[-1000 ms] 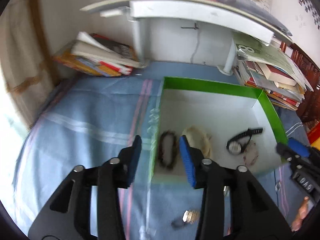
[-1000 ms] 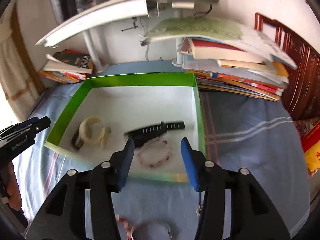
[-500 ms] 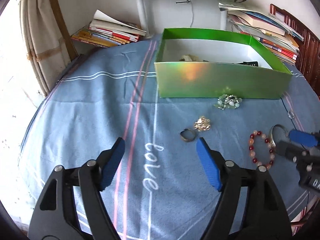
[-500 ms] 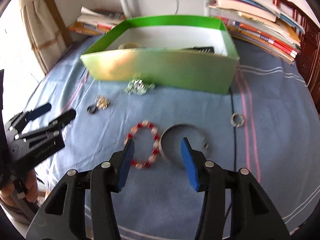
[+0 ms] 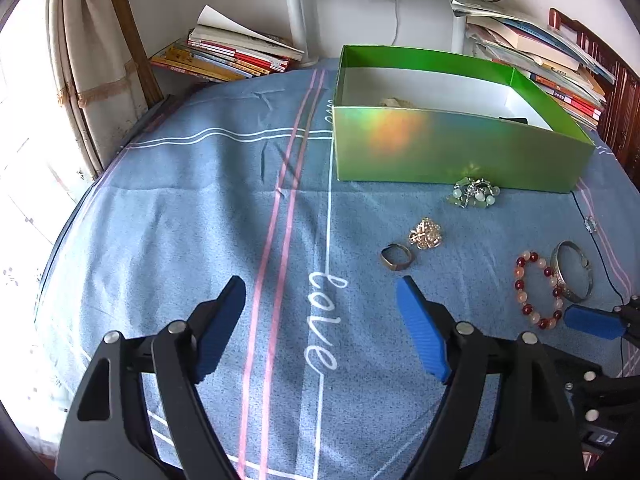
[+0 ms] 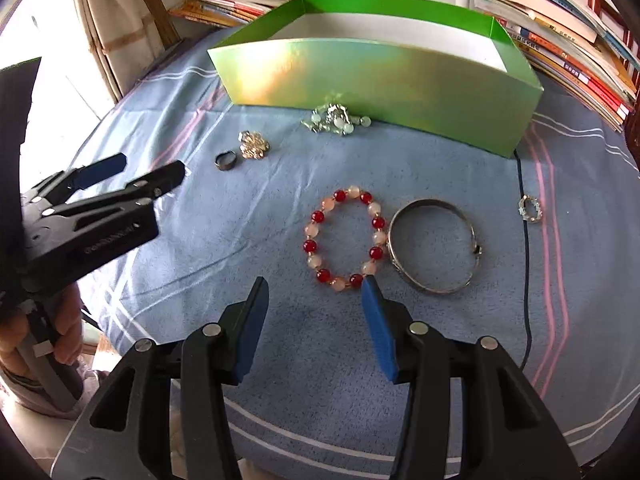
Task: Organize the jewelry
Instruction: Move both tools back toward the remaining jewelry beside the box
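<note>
Beaded bracelet (image 6: 345,239) is lying on the blue surface (image 6: 240,240) beside the green box (image 6: 384,88), right gripper (image 6: 316,304) hovering half-open and empty, left gripper (image 5: 320,300) just widening, empty, both having left the box for the next pick.

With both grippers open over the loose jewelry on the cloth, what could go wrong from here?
1. The right hand-held gripper hangs near the beaded bracelet, which touches the silver bangle; closing may drag both.
2. The dark ring and gold brooch lie close together, so the left hand-held gripper could pinch the wrong one.
3. A thin black cord could snag.
</note>
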Available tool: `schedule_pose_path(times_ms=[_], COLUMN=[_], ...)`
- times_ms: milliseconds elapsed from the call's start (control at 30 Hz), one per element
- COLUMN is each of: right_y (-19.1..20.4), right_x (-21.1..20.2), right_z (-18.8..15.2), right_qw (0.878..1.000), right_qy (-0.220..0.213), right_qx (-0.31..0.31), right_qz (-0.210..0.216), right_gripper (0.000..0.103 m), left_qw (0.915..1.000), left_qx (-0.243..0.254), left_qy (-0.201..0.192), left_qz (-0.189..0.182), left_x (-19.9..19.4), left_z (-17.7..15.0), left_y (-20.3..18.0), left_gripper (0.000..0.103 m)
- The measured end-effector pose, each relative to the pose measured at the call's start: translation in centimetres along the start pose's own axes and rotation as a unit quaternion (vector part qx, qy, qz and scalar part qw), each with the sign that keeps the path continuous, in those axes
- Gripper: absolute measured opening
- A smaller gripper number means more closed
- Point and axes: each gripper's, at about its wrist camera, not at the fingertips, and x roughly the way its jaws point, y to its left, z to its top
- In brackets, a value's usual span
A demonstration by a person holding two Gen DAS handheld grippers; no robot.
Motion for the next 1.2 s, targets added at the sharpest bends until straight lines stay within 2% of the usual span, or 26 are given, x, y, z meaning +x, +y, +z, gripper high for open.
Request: schedule_pose_path(times_ms=[500,533,633,667,1000,1200], right_y=[-1.1,-1.1,-1.5,-1.7,-2.7,-3.3], right_x=[0.8,0.9,0.9,0.8,0.1,-0.5], right_z=[0.9,0.9,1.0,0.9,1.1,0.9], right_qw=[0.999,0.999,0.999,0.999,0.997,0.996], right_qy=[-0.022,-0.023,-0.028,-0.029,-0.045,-0.053], right_qx=[0.006,0.007,0.013,0.015,0.032,0.041], right_qz=[-0.038,-0.039,-0.043,-0.041,-0.047,-0.053], right_gripper=[0.048,0.046,0.029,0.02,0.008,0.008], left_qw=[0.9999,0.9999,0.9998,0.9998,0.9997,0.9996], left_qx=[-0.004,-0.004,-0.006,-0.006,-0.007,-0.009], left_qy=[0.014,0.015,0.018,0.02,0.024,0.027], left_qz=[-0.003,-0.003,-0.003,-0.004,-0.003,-0.005], left_x=[0.7,0.8,1.0,1.0,1.2,1.3], left_z=[0.1,0.1,0.1,0.0,0.0,-0.1], left_y=[0.1,0.2,0.2,0.2,0.0,0.1], left_gripper=[0.081,0.081,0.082,0.082,0.082,0.082])
